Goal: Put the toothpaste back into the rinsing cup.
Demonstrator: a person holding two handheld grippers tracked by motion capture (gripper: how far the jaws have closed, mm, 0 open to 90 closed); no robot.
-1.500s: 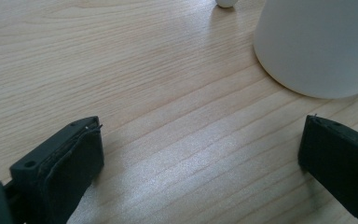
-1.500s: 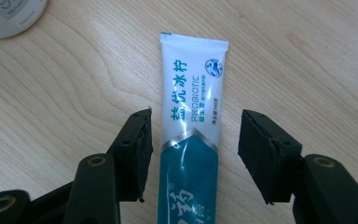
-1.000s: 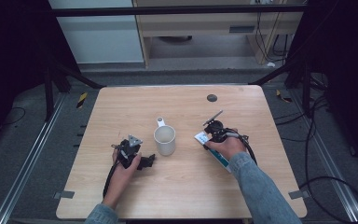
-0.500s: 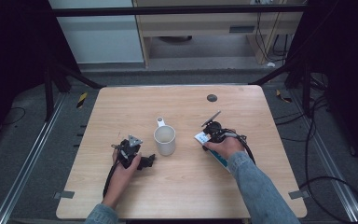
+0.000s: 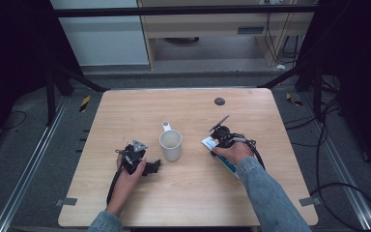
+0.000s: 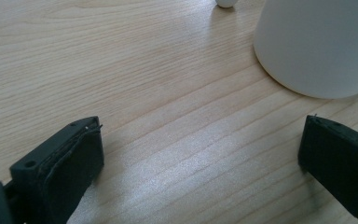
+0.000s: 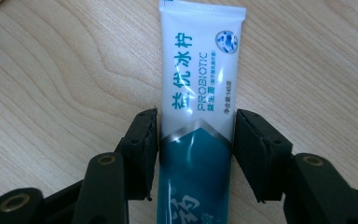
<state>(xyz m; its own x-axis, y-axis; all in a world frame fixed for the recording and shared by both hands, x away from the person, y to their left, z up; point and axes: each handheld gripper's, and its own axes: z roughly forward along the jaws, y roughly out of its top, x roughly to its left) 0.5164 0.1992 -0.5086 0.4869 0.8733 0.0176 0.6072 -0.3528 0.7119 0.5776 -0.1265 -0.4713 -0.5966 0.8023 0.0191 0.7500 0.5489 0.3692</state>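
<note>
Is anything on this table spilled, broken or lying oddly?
Nothing stands out. The white mug stands upright and the toothpaste tube lies flat and intact on the table, between the jaws of the right gripper, which have just been closing.

The place looks like a lab or recording studio. A bare wooden table (image 5: 183,203) stands on a grey floor (image 5: 34,159) between metal rails (image 5: 26,181). At 12 o'clock is a workbench (image 5: 207,21), and at 3 o'clock black cables (image 5: 338,188) trail loose. Black frame bars (image 5: 183,9) cross overhead, dark drapes hang at 9 and 3 o'clock, and yellow-black tape (image 5: 84,103) marks the floor.
</note>
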